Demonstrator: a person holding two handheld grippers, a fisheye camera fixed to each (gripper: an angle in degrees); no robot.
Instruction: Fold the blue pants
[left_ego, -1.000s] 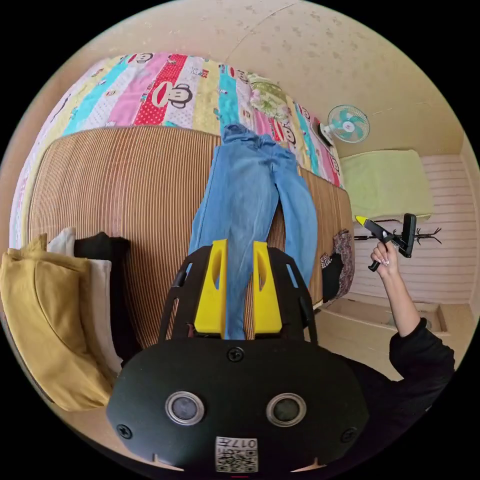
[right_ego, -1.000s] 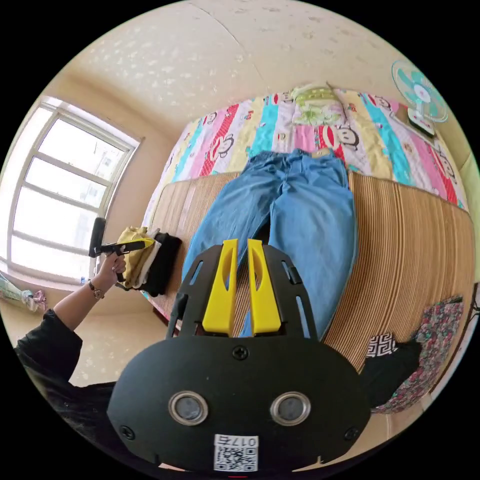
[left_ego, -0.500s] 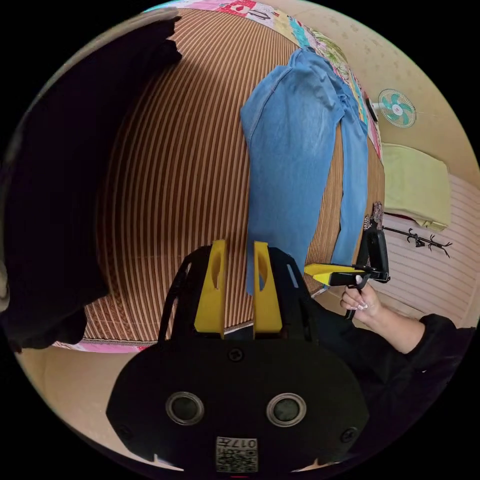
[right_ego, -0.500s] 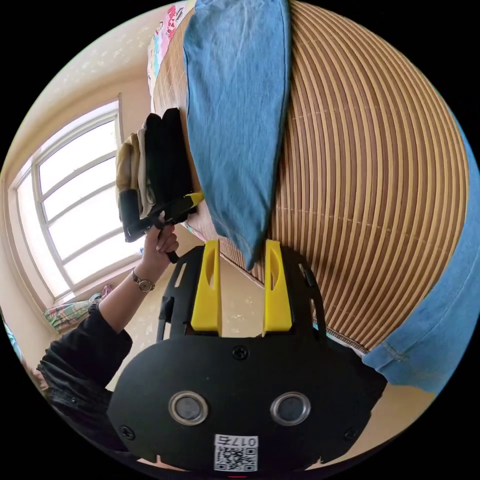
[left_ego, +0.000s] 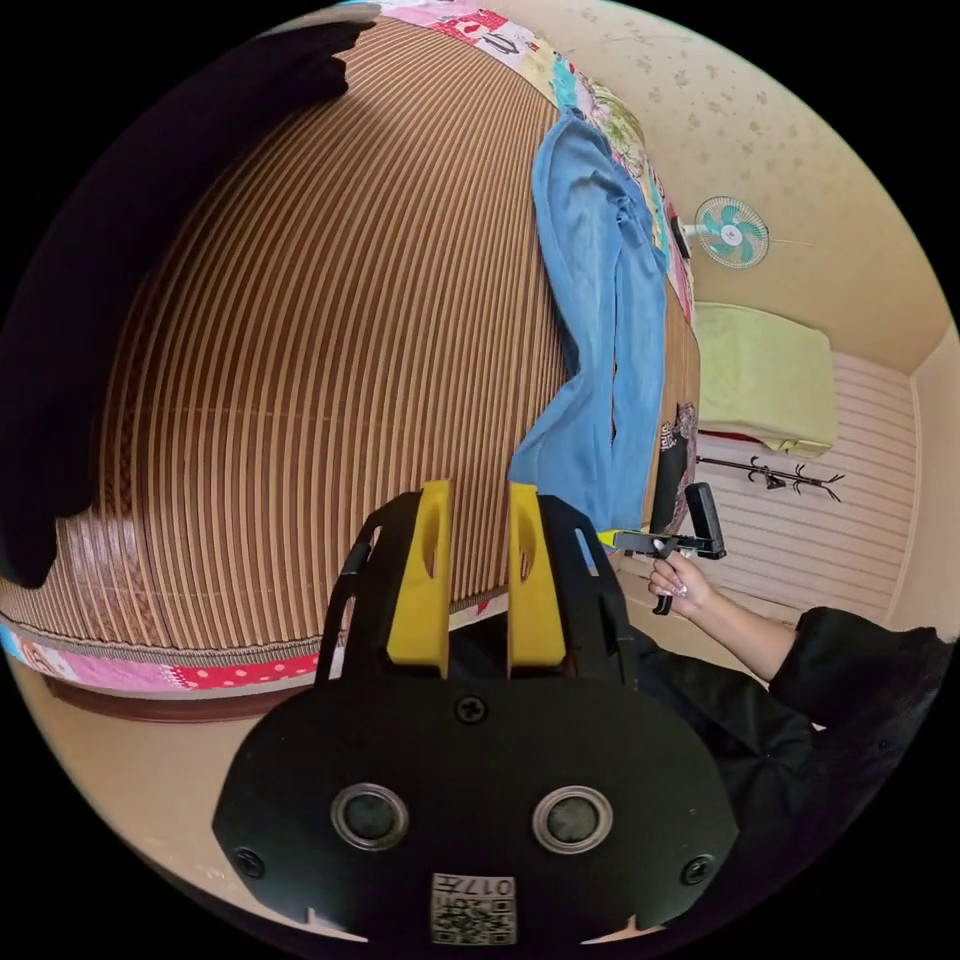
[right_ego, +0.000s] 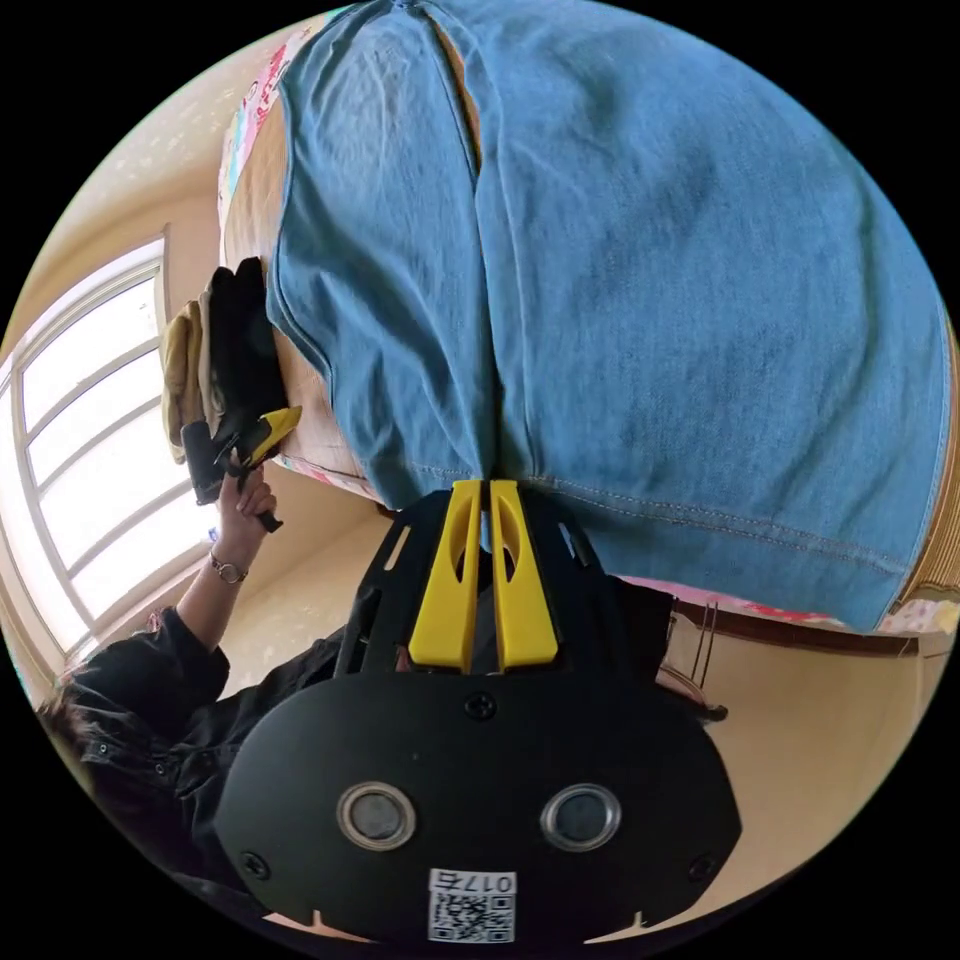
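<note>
Right gripper (right_ego: 484, 492) has its yellow jaws nearly pressed together at the hem of the blue pants (right_ego: 640, 250), where the two legs meet at the near edge of the bed; whether cloth is pinched between them cannot be told. Beyond it the pants spread across the striped mat (left_ego: 330, 330) toward the far edge. Left gripper (left_ego: 476, 500) hovers with jaws spread, nothing between them, over the near edge of the mat, well apart from the pants. Folded clothes (right_ego: 215, 350) are stacked at the mat's left corner.
</note>
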